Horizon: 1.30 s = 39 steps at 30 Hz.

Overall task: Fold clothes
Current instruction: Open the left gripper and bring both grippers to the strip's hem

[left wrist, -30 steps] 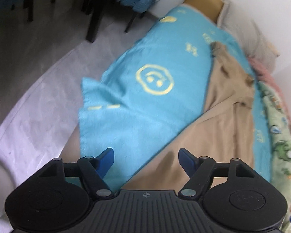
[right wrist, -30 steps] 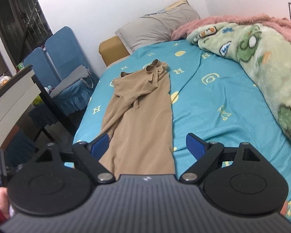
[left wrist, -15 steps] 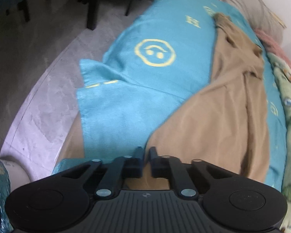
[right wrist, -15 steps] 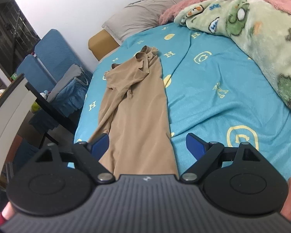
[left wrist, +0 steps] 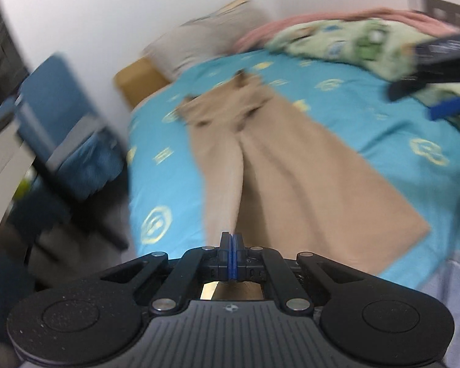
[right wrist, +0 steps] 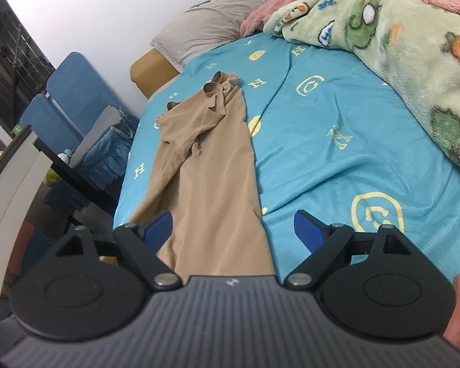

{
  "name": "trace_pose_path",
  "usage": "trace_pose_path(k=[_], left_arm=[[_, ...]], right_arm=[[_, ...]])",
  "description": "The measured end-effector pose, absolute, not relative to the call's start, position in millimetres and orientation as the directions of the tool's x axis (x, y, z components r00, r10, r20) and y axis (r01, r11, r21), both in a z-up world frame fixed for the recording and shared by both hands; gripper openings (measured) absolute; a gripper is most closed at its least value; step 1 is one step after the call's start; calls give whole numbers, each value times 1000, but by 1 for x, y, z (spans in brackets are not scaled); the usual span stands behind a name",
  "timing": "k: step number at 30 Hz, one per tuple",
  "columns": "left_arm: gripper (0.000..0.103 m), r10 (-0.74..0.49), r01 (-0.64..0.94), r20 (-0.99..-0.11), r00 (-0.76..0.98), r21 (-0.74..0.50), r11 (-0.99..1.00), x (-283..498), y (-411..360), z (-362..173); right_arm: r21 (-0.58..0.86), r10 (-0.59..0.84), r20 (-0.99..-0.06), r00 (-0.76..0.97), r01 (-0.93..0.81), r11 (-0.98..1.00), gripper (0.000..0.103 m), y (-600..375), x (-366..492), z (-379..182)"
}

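Left gripper (left wrist: 231,247) now clamped tight on the near edge of the tan garment (right wrist: 211,165), where a second ago sat wide open over the hem. View swung up and blurred, cloth pulled into a ridge toward the pads, so probably lifting a corner to start a fold. Right gripper (right wrist: 233,227) spread wide, empty, straddling the hem. Garment stretched lengthwise on the blue sheet (right wrist: 337,153). Writing: just loose H and C prints on the sheet, no brand readable.
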State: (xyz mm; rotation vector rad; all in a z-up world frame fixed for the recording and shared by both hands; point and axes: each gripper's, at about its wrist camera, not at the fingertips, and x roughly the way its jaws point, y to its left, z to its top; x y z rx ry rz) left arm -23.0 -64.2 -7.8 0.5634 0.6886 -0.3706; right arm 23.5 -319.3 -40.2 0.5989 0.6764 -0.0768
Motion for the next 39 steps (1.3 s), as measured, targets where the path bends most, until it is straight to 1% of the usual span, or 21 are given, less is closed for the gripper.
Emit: trace_pose_path(k=[4,6,7,8,9,11,12,13,15,18,20,22,24,27,29,30,32,34,36,38,39], left_arm=[[1,-197,569,-711,675,330,753,-31,-87,-17],[1,-235,620,-760,606,266,738,-29,-93,-28],[2,-261,646,-790,555,211,734,-26,-92,-35],[6,-288,668,-819,496,148,729,-22,-90,-40],[14,-321,685,-839,440,82,724,-19,-86,-44],[21,-387,674,-848,362,-48,737,-10,-71,-47],[29,-411,648,-846,339,-107,754,-3,-61,-47],[34,-432,608,-840,328,-162,777,5,-48,-47],[54,-465,504,-820,334,-261,823,19,-18,-47],[70,-501,311,-784,366,-405,860,43,26,-53],[73,-500,185,-781,374,-466,865,58,47,-66],[73,-503,79,-793,343,-509,857,72,59,-82],[73,-505,8,-802,317,-531,848,80,64,-93],[74,-471,-49,-830,297,-506,861,89,64,-107],[77,-469,-57,-837,280,-503,863,92,61,-113],[81,-474,-49,-834,283,-506,861,92,60,-113],[82,-475,-23,-833,282,-501,865,92,57,-112],[75,-500,-7,-822,273,-521,853,88,55,-111],[47,-524,0,-810,264,-543,839,83,55,-111],[40,-529,-10,-805,267,-552,834,79,58,-111],[40,-528,-16,-806,269,-552,834,77,60,-112]], right_arm=[[493,115,-622,774,274,826,88,-322,25,-44],[496,120,-632,766,281,822,88,-324,27,-47],[502,128,-637,760,283,817,88,-324,28,-50],[507,136,-642,754,286,813,88,-325,28,-52],[518,149,-647,748,288,806,88,-327,29,-54],[532,168,-655,736,292,795,88,-328,31,-59],[538,177,-659,731,294,790,88,-329,32,-61],[545,188,-661,727,293,786,87,-329,32,-62],[556,214,-667,714,285,781,87,-327,35,-66],[569,244,-691,680,304,764,87,-326,39,-75],[577,264,-707,655,319,752,87,-326,41,-82],[584,285,-722,631,334,740,71,-326,44,-89],[590,305,-735,605,350,728,71,-326,46,-96],[580,311,-760,571,380,721,71,-326,49,-106],[557,302,-783,544,397,729,71,-323,51,-111],[547,299,-794,529,410,730,71,-322,52,-114],[542,310,-808,502,426,724,71,-320,53,-121],[561,349,-805,480,425,710,71,-319,55,-127],[593,401,-788,468,401,698,70,-316,55,-129],[597,416,-783,463,371,711,67,-311,54,-126],[597,421,-781,461,355,719,67,-308,53,-124]])
